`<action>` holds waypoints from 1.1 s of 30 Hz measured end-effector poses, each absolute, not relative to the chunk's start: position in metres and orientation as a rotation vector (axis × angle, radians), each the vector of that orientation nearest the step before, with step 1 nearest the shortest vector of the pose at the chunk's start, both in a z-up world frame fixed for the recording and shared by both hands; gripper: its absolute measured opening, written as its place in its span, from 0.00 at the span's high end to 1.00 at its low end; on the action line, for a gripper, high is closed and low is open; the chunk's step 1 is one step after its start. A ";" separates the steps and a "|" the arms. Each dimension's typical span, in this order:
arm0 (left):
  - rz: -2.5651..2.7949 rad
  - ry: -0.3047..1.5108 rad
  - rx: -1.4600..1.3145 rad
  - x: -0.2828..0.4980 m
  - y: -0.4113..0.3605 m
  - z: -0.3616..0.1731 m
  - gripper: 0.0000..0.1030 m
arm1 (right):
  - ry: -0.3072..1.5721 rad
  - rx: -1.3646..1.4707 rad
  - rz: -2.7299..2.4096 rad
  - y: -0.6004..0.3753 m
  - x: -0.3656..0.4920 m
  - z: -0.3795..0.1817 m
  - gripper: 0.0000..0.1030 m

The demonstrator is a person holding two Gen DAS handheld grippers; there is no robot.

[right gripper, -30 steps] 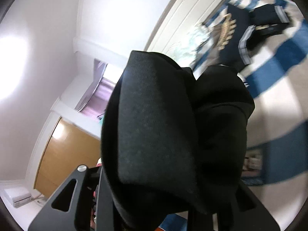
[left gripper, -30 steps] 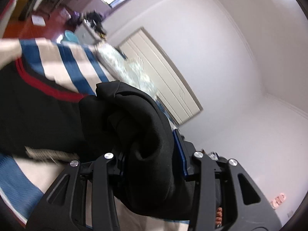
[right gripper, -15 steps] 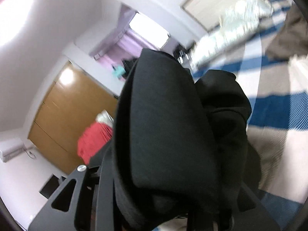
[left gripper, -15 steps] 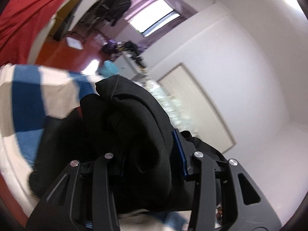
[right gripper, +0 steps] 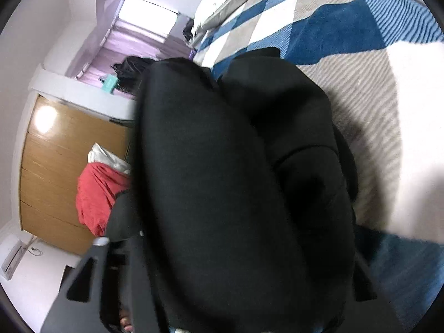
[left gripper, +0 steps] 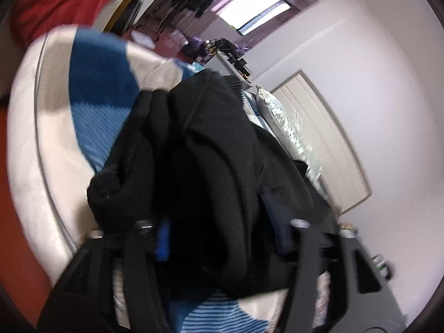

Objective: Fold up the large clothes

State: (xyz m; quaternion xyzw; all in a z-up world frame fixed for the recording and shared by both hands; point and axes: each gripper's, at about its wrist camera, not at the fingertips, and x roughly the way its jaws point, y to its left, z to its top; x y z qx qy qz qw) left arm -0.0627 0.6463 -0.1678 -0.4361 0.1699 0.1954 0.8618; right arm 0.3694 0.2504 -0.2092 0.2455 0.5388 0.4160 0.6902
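A large black garment [left gripper: 211, 166] is bunched between the fingers of my left gripper [left gripper: 219, 230], which is shut on it; the cloth hangs over the blue-and-beige checked bed cover [left gripper: 97, 88]. In the right wrist view the same black garment [right gripper: 236, 180] fills the middle and covers my right gripper [right gripper: 222, 277], which is shut on it. The fingertips of both grippers are hidden by the cloth.
A pale pillow [left gripper: 285, 127] lies at the bed's far end by a cream wardrobe door [left gripper: 327, 144]. A red cloth [right gripper: 97, 197] hangs by a wooden wardrobe [right gripper: 47, 172]. A window with purple curtains [right gripper: 144, 19] is behind. The red floor [left gripper: 16, 222] shows beside the bed.
Both grippers have swung with the black garment in them; the views turned from the walls toward the bed cover, which now lies close under the cloth.
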 end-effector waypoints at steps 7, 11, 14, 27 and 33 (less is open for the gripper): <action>0.444 0.497 -0.725 -0.085 0.590 -0.136 0.14 | 1.031 0.257 0.924 0.203 0.293 -0.144 0.04; 0.460 0.491 -0.607 -0.098 0.548 -0.108 0.14 | 0.895 0.191 0.953 0.207 0.269 -0.124 0.04; 0.447 0.506 -0.507 -0.080 0.531 -0.091 0.13 | 0.877 0.117 1.008 0.241 0.252 -0.119 0.14; 0.361 0.734 -0.487 0.038 0.571 -0.135 0.97 | 1.018 -0.136 0.959 0.347 0.275 -0.169 1.00; 0.383 0.781 -0.554 0.041 0.581 -0.167 0.96 | 1.096 -0.223 0.930 0.367 0.286 -0.192 1.00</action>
